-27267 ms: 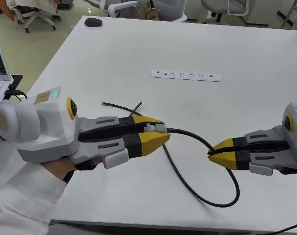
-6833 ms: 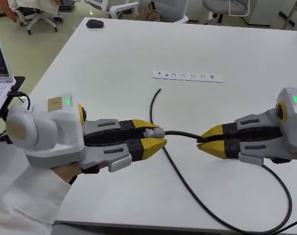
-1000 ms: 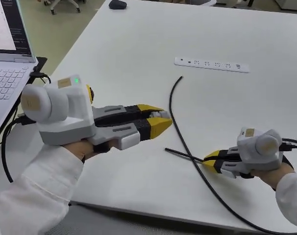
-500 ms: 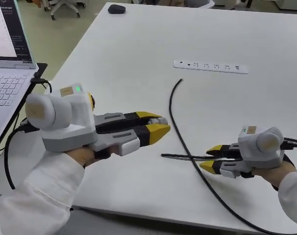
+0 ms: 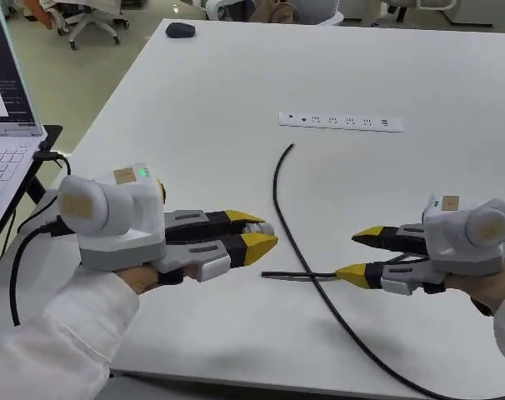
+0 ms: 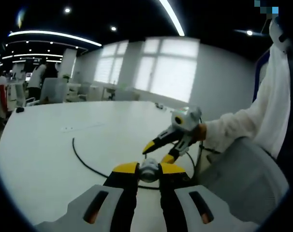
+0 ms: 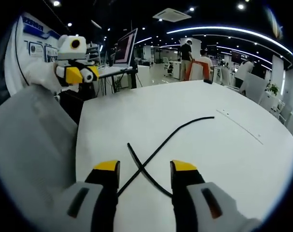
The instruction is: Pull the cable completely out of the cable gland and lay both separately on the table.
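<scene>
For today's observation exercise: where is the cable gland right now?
In the head view, the cable gland is clamped in the left gripper, left of the cable lying on the table.

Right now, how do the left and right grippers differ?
The left gripper is shut on the cable gland; the right gripper is open, gripping nothing. The left gripper is clear of the cable; the right gripper's jaws straddle it on the table. Both have yellow tips.
</scene>
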A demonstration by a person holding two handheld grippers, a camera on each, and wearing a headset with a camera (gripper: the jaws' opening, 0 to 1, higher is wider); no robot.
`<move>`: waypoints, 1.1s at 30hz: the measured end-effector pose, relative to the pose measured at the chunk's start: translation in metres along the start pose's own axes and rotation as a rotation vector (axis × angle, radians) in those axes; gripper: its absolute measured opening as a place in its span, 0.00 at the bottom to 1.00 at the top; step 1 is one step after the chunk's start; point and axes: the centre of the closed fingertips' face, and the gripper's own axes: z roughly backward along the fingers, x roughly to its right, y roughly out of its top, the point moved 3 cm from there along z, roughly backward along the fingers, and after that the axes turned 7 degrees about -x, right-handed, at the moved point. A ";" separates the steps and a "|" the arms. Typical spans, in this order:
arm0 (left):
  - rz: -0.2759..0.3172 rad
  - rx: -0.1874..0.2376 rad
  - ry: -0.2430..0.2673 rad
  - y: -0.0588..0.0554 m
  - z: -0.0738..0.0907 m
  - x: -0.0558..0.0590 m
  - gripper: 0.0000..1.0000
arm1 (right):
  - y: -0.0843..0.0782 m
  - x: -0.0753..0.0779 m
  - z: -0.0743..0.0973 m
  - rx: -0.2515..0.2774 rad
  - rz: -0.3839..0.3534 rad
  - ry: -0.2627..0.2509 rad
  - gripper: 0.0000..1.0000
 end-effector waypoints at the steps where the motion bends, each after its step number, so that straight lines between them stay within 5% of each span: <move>1: 0.013 -0.007 0.006 -0.003 -0.004 -0.007 0.18 | 0.003 -0.002 0.007 0.014 -0.001 -0.002 0.43; 7: 0.088 -0.068 0.070 -0.030 -0.023 -0.045 0.18 | 0.015 -0.012 0.041 0.068 -0.008 -0.042 0.44; 14: 0.142 -0.143 0.106 -0.065 -0.042 -0.072 0.18 | 0.018 -0.022 0.070 0.114 -0.058 -0.105 0.44; 23: 0.134 -0.244 0.160 -0.102 -0.059 -0.091 0.18 | 0.011 -0.028 0.093 0.133 -0.127 -0.189 0.42; 33: 0.141 -0.293 0.175 -0.125 -0.071 -0.091 0.18 | 0.013 -0.035 0.086 0.127 -0.160 -0.205 0.41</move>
